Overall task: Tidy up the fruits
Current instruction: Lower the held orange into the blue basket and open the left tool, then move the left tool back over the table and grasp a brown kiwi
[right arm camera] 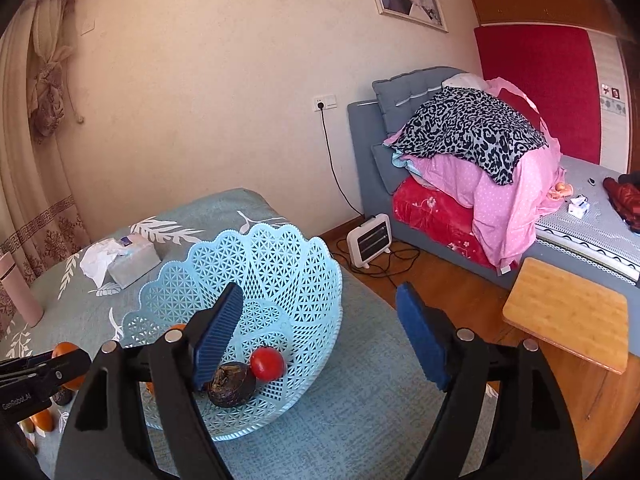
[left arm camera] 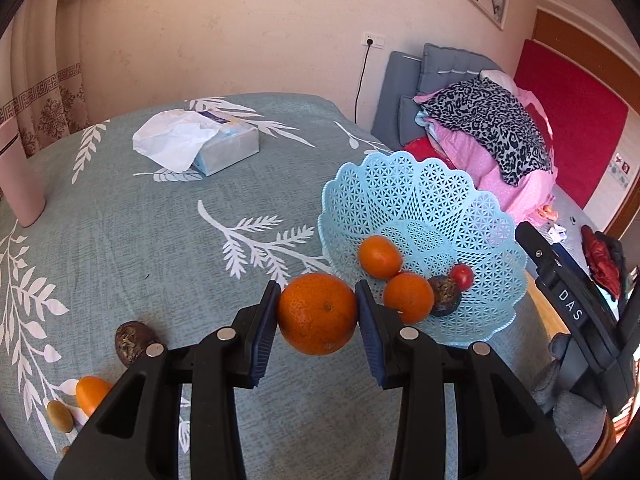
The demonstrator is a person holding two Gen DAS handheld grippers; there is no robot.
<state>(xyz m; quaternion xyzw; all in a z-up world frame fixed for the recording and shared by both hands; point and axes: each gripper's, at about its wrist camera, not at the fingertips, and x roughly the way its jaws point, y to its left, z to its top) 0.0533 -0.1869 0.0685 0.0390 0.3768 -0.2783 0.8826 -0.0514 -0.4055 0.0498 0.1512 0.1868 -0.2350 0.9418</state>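
My left gripper [left arm camera: 318,287] is shut on a large orange [left arm camera: 317,314], held just above the leaf-patterned tablecloth [left arm camera: 160,240], left of the light blue lattice basket [left arm camera: 420,200]. In the basket lie two smaller oranges [left arm camera: 379,257], a dark wrinkled fruit [left arm camera: 444,295] and a small red fruit [left arm camera: 462,276]. My right gripper [right arm camera: 320,296] stands open over the basket's [right arm camera: 280,264] near right side, nothing between its pads; the dark fruit [right arm camera: 232,384] and red fruit [right arm camera: 267,363] lie below its left finger. Another dark fruit [left arm camera: 130,342], a small orange [left arm camera: 91,394] and a yellowish fruit [left arm camera: 60,416] rest on the cloth at lower left.
A tissue box [left arm camera: 208,140] sits at the back of the table and a pink bottle [left arm camera: 20,184] at its far left. Beyond the table's right edge are a wooden stool [right arm camera: 568,316], a white floor heater [right arm camera: 369,240] and a bed with piled bedding [right arm camera: 480,152].
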